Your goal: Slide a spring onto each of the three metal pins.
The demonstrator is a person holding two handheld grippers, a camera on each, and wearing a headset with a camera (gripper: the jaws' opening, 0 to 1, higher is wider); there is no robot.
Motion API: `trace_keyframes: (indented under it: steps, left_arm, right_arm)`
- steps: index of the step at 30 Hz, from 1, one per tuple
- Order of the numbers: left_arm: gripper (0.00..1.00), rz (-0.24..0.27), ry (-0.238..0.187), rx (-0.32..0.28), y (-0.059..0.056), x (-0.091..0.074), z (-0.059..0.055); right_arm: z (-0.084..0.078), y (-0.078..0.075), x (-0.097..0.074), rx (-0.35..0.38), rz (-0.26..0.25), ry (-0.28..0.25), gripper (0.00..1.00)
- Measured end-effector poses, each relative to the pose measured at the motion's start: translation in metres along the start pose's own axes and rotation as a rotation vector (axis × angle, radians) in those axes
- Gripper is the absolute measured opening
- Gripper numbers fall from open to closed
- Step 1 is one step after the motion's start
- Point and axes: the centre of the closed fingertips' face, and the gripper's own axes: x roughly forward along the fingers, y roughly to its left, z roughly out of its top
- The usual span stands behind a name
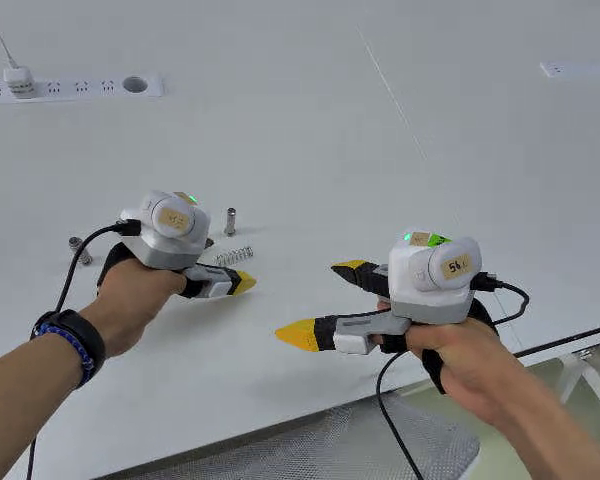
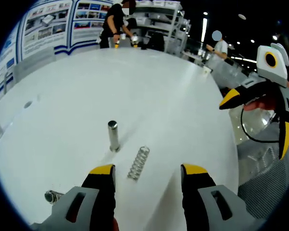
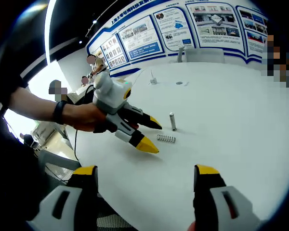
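A short metal pin (image 1: 230,220) stands upright on the white table (image 1: 380,150). Just in front of it a loose spring (image 1: 234,256) lies flat. My left gripper (image 1: 226,266) is open, its yellow tips close to the spring. In the left gripper view the spring (image 2: 138,162) lies between and just ahead of the open left gripper (image 2: 148,169), with the pin (image 2: 113,135) behind it. A second pin (image 1: 78,246) lies on its side further left. My right gripper (image 1: 325,300) hovers open to the right, holding nothing. Its own view shows the pin (image 3: 173,121), the spring (image 3: 166,138) and the left gripper (image 3: 153,137).
A white power strip (image 1: 70,87) with a plugged charger (image 1: 18,78) sits at the far left of the table, and another socket (image 1: 580,69) at the far right. The table's front edge runs close below the hands, over a mesh chair (image 1: 310,440). People (image 2: 114,24) stand in the distance.
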Motion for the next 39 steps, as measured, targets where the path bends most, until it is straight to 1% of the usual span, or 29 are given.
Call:
trace_keyframes:
  steps: [2, 4, 8, 11, 12, 13, 15, 17, 19, 22, 24, 28, 32, 33, 36, 39]
  left_arm:
    - [0.55, 0.001, -0.007, -0.007, 0.000, 0.001, 0.002]
    - [0.53, 0.006, -0.005, -0.003, 0.002, 0.003, 0.002]
    - [0.49, 0.016, -0.002, -0.019, 0.006, 0.007, -0.003]
    - [0.42, 0.031, -0.002, -0.010, 0.009, 0.007, -0.005]
    - [0.40, 0.035, 0.003, -0.006, 0.010, 0.008, -0.007]
    - [0.39, 0.038, 0.015, 0.000, 0.010, 0.009, -0.010]
    - [0.33, 0.056, 0.020, 0.028, 0.014, 0.007, -0.009]
    - [0.30, 0.061, 0.025, 0.035, 0.017, 0.006, -0.009]
    - [0.26, 0.079, 0.028, 0.051, 0.021, 0.006, -0.009]
    - [0.24, 0.083, 0.027, 0.054, 0.023, 0.006, -0.009]
    - [0.20, 0.099, 0.039, 0.080, 0.026, 0.005, -0.010]
    - [0.18, 0.108, 0.042, 0.098, 0.026, 0.007, -0.008]
    - [0.15, 0.114, 0.058, 0.154, 0.025, 0.012, -0.006]
    - [0.14, 0.111, 0.056, 0.150, 0.024, 0.012, -0.007]
    - [0.11, 0.120, 0.048, 0.128, 0.028, 0.015, -0.006]
    - [0.11, 0.118, 0.055, 0.116, 0.025, 0.015, -0.007]
  right_arm:
    - [0.000, 0.000, 0.000, 0.003, 0.000, -0.003, 0.83]
    - [0.000, 0.000, -0.001, 0.006, 0.001, -0.003, 0.83]
    - [-0.001, 0.001, -0.001, 0.009, 0.001, -0.002, 0.82]
    - [-0.002, 0.001, -0.001, 0.011, 0.001, 0.000, 0.82]
    - [-0.003, 0.001, -0.001, 0.013, 0.000, 0.002, 0.82]
    - [-0.003, 0.002, -0.001, 0.014, 0.000, 0.002, 0.82]
    - [-0.004, 0.001, 0.000, 0.017, 0.000, 0.002, 0.81]
    - [-0.004, 0.002, 0.000, 0.023, -0.002, 0.000, 0.81]
    - [-0.004, 0.002, 0.000, 0.025, -0.001, -0.001, 0.81]
    - [-0.004, 0.003, 0.000, 0.025, 0.001, -0.002, 0.81]
    - [-0.005, 0.002, 0.000, 0.023, 0.001, 0.002, 0.81]
    - [-0.005, 0.003, 0.000, 0.026, 0.003, 0.002, 0.81]
    - [-0.008, 0.004, 0.001, 0.025, 0.008, 0.010, 0.81]
    - [-0.009, 0.004, 0.002, 0.025, 0.010, 0.012, 0.81]
    - [-0.009, 0.006, 0.003, 0.021, 0.014, 0.014, 0.81]
    - [-0.007, 0.007, 0.003, 0.019, 0.014, 0.011, 0.81]
